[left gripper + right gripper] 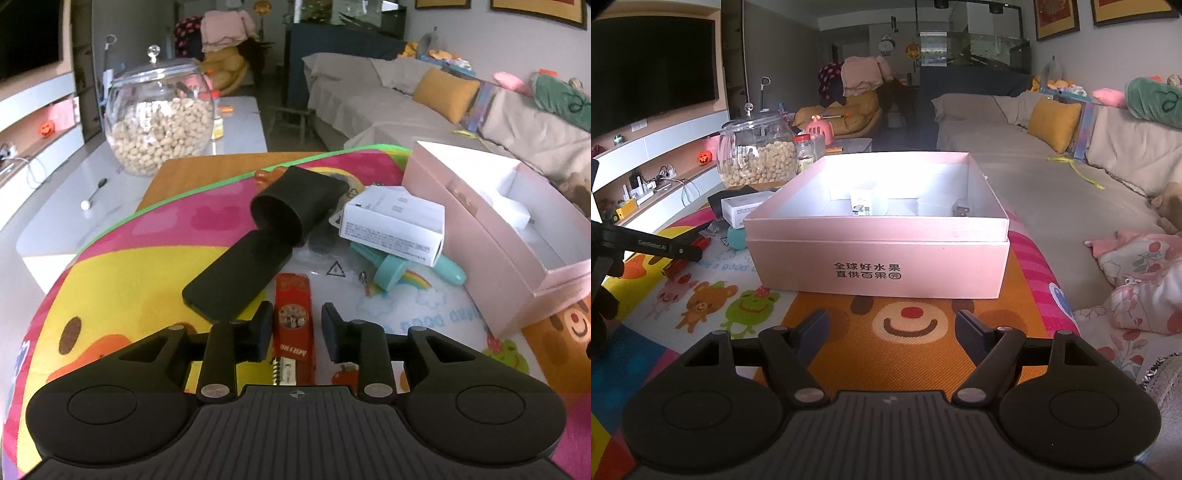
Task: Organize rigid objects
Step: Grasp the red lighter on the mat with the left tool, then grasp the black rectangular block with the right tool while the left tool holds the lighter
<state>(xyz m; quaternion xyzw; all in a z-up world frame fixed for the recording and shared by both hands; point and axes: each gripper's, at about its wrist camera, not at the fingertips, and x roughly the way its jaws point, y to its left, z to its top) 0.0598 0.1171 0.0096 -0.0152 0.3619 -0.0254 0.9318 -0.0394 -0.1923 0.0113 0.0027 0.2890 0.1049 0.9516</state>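
The left gripper (293, 326), jaws narrow but not yet closed, straddles the red pack (293, 314) left of the pink box (476, 236), so I judge the next move is closing and lifting it into the box, while the right gripper (891, 334) waits wide and empty before the box.

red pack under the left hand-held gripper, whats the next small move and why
Probably lower and close the left hand-held gripper on the red pack. Its fingers are open on either side of the pack, which lies loose on the mat, not yet in the pink box.

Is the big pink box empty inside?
No, the open pink cardboard box already holds a small white plug adapter and a white charger block with metal prongs.
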